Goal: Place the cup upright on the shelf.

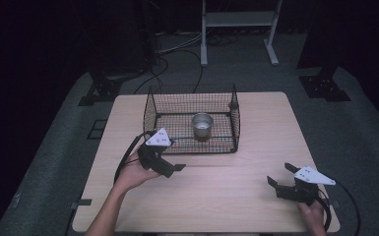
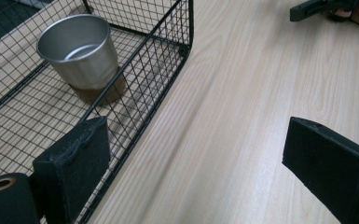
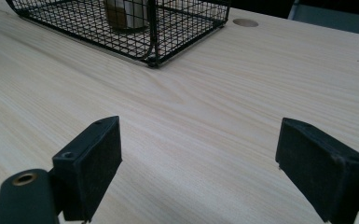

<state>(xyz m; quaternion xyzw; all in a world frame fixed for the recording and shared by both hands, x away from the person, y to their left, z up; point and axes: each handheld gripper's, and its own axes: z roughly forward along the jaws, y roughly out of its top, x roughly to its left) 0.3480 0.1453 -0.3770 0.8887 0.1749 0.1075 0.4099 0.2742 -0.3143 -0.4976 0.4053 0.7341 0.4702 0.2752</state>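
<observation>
Two grippers are over a light wooden table (image 1: 216, 196), and both have their jaws spread wide with nothing between them. The left gripper (image 1: 173, 169) sits just in front of the near-left corner of a black wire basket (image 1: 150, 110), tilted down toward the tabletop. From the left gripper view, its jaws straddle bare wood right beside the basket's front wall (image 2: 135, 93), and one jaw overlaps the mesh in the picture, though I can't tell if it's actually touching. The cup (image 1: 202, 125) is a small metal one, standing upright inside the basket, roughly mid-floor and a bit toward the right. It's empty as far as I can see in the left gripper view (image 2: 81, 51), shiny inside with a brownish band at the base. The right gripper (image 1: 281, 175) is well apart from all that, low near the table's front right corner, jaws pointing left-ish toward the basket. In its own view the basket (image 3: 177, 28) is far off, with the cup (image 3: 126, 14) partly cut off at the top.
</observation>
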